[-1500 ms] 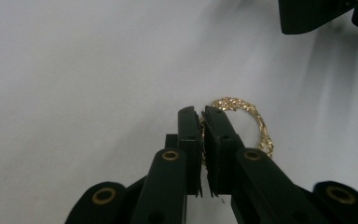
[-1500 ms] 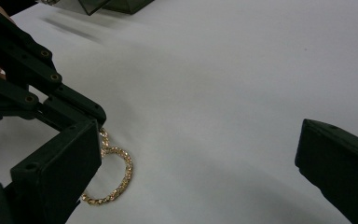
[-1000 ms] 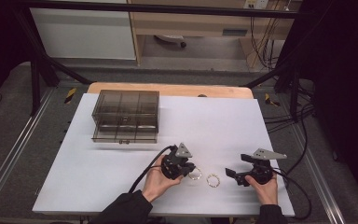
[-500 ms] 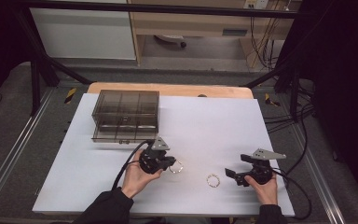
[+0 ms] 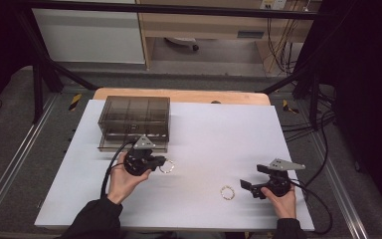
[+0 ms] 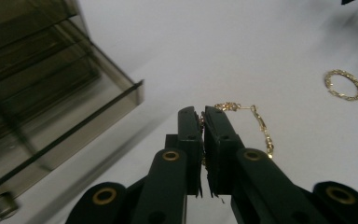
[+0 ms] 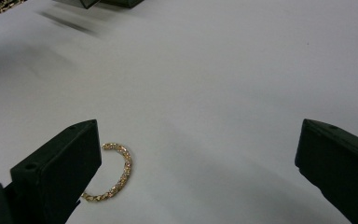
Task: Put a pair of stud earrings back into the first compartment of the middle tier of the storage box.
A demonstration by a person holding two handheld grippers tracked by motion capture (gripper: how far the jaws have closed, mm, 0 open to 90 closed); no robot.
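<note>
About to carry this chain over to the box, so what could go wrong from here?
The left tongs pinch the chain by one end, and the rest dangles, so it may slip out or snag on the box edge. The right tongs stand open by the second bracelet; a nudge could push it away.

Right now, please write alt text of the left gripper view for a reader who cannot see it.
The left tool is shut on a thin gold chain, which hangs in a loop above the white table. A smoky clear drawer box stands at the left, and a gold bracelet lies far right.
</note>
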